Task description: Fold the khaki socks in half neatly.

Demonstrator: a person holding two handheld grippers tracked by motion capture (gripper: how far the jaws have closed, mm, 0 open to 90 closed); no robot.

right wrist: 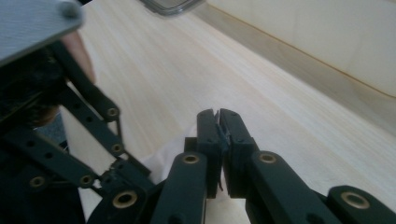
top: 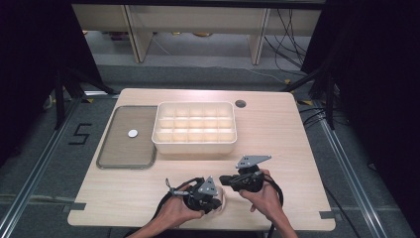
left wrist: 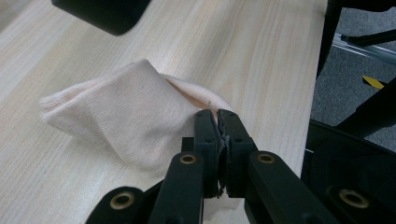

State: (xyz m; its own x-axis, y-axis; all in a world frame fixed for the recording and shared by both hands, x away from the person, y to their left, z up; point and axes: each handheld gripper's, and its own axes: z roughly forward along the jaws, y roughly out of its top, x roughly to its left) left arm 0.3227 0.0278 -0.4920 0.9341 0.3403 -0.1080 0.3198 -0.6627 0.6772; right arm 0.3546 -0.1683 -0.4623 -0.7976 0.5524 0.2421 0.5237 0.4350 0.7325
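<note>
Two grippers, left [left wrist: 218, 113] and right [right wrist: 218, 112], each pinch a soft, light, pale sock [left wrist: 126, 114] with jaws together, holding it at the table's [top: 292, 148] near edge, where it will sag and is best gripped at its hems.
</note>
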